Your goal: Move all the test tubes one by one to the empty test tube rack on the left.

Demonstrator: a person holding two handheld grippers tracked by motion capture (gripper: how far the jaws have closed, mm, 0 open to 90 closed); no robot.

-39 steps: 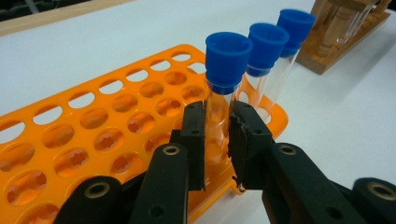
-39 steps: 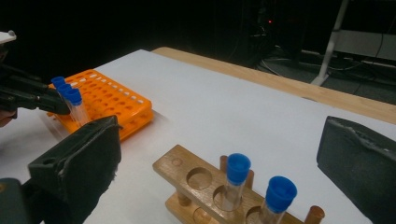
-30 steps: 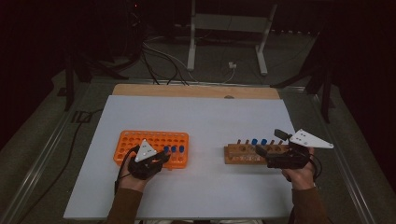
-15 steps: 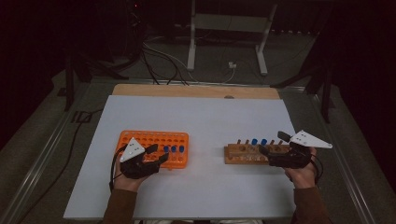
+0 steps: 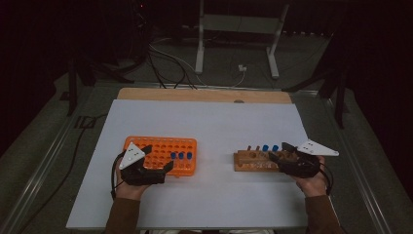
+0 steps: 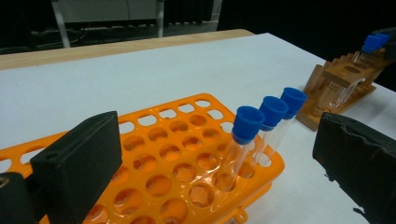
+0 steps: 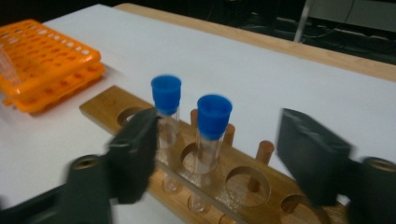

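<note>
Done: three blue-capped clear glass tubes (image 6: 246, 140) stand in my orange plastic rack (image 5: 160, 152), near desk's left edge.
Left: two blue-capped tubes (image 7: 212, 135) in the wooden rack (image 7: 187, 163).
My left claw (image 6: 210, 163): just opened, empty.
My right claw (image 7: 219, 154): closing around a tube, not yet gripping.

Open sheet between two racks

Bare white table (image 5: 214, 126) lies between and beyond the orange rack (image 5: 160, 153), left, and wooden rack (image 5: 253, 160), right; upright blue-capped tubes (image 5: 180, 156) (image 5: 269, 148) block low passes over each.

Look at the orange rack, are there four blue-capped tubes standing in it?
No, the orange rack holds three blue-capped tubes, standing in a row near one end.
</note>
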